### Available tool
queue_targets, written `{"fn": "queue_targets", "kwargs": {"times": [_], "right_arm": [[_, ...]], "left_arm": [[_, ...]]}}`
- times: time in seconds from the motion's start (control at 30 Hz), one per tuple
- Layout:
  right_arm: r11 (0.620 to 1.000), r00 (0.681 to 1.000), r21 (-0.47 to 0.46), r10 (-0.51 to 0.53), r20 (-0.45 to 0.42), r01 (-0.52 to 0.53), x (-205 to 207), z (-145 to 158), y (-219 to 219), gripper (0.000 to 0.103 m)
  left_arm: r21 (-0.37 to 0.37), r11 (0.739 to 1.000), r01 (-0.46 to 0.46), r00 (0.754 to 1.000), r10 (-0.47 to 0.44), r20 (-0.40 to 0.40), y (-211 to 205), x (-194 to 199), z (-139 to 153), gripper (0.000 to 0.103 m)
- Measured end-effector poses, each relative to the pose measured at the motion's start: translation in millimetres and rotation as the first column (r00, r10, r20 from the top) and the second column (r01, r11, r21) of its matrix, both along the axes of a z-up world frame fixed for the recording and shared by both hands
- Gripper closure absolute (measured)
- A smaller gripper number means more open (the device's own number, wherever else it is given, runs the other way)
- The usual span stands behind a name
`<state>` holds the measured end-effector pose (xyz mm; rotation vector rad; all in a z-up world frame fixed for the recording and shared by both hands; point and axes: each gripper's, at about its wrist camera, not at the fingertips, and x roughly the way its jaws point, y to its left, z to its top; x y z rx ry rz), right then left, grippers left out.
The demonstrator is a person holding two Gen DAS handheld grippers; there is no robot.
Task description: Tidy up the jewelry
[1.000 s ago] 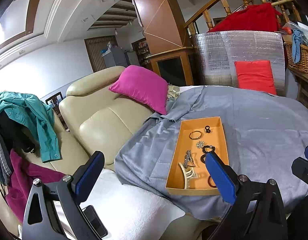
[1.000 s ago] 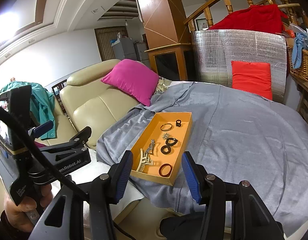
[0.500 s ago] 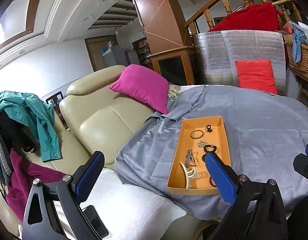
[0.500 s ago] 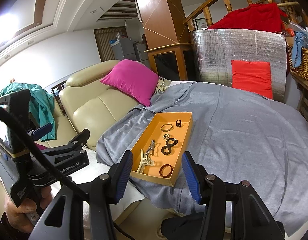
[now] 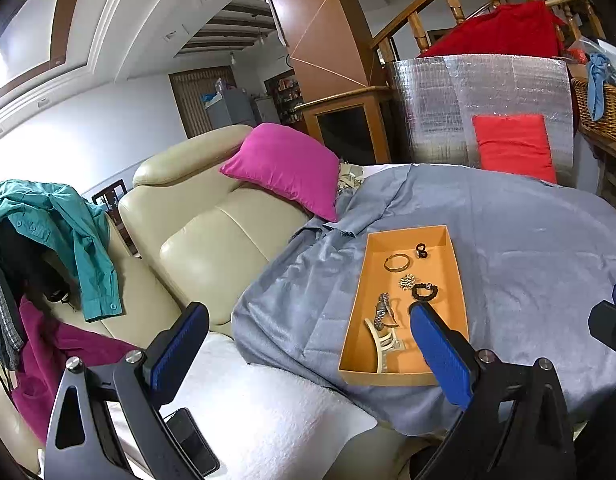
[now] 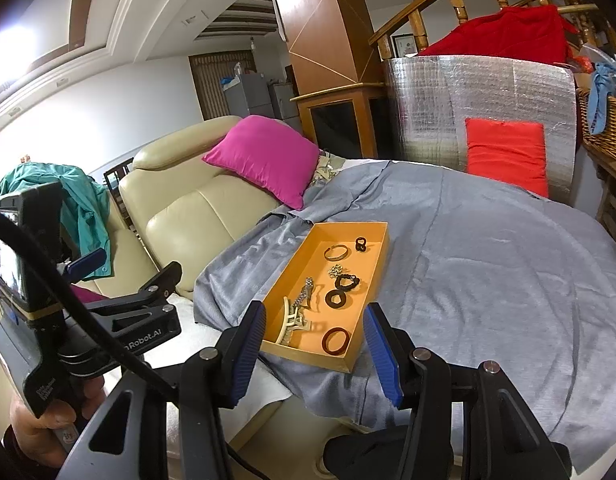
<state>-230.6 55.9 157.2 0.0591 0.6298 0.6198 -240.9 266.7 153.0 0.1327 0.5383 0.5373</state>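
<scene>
An orange tray (image 6: 308,252) lies on a grey cloth (image 6: 488,280). It holds a gold bangle (image 6: 335,252), a gold brooch (image 6: 335,270), black hair ties (image 6: 347,281), a red-brown bangle (image 6: 336,339), a watch (image 6: 305,294) and a cream hair claw (image 6: 292,326). My right gripper (image 6: 315,314) hovers open before the tray's near end, holding nothing. In the left wrist view, the tray (image 5: 372,280) sits ahead and right of my open, empty left gripper (image 5: 306,316). The left gripper (image 6: 124,270) also shows at the left of the right wrist view, held by a hand (image 6: 40,420).
A cream leather sofa (image 5: 212,248) with a pink cushion (image 5: 284,168) stands left of the cloth. A phone (image 5: 192,444) lies on a white towel (image 5: 268,412) below the left gripper. Clothes (image 5: 68,232) hang at the left. A red cushion (image 6: 506,152), foil panel (image 6: 448,108) and wicker basket (image 6: 604,128) stand behind.
The left gripper has edged slightly to the left, so the tray sits a touch further right in its view. The right gripper has kept still.
</scene>
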Motion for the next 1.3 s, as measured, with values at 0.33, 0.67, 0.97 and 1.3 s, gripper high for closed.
{"fn": "queue_targets", "kwargs": {"times": [0.33,0.67,0.97,1.3], "right_arm": [[1.000,1.000,-0.003,0.006,0.001,-0.006,2.0,-1.2,6.8,0.048],[0.999,1.000,-0.024,0.021,0.007,-0.021,8.4,-1.9,23.4,0.048],[0.999,1.000,-0.043,0.029,0.006,-0.029,16.5,-2.5,36.6,0.048],[0.997,0.998,-0.053,0.051,-0.022,-0.052,36.3,-12.5,52.9,0.048]], "left_arm": [[-0.004,1.000,-0.002,1.000,0.002,-0.007,8.1,1.8,-3.9,0.002],[-0.013,1.000,-0.018,1.000,0.018,-0.007,22.6,3.5,-8.2,0.002],[-0.023,0.999,-0.035,0.999,0.035,-0.012,36.8,8.7,-12.3,0.002],[-0.032,0.997,-0.067,0.997,0.066,-0.037,51.7,21.5,-19.4,0.002]]}}
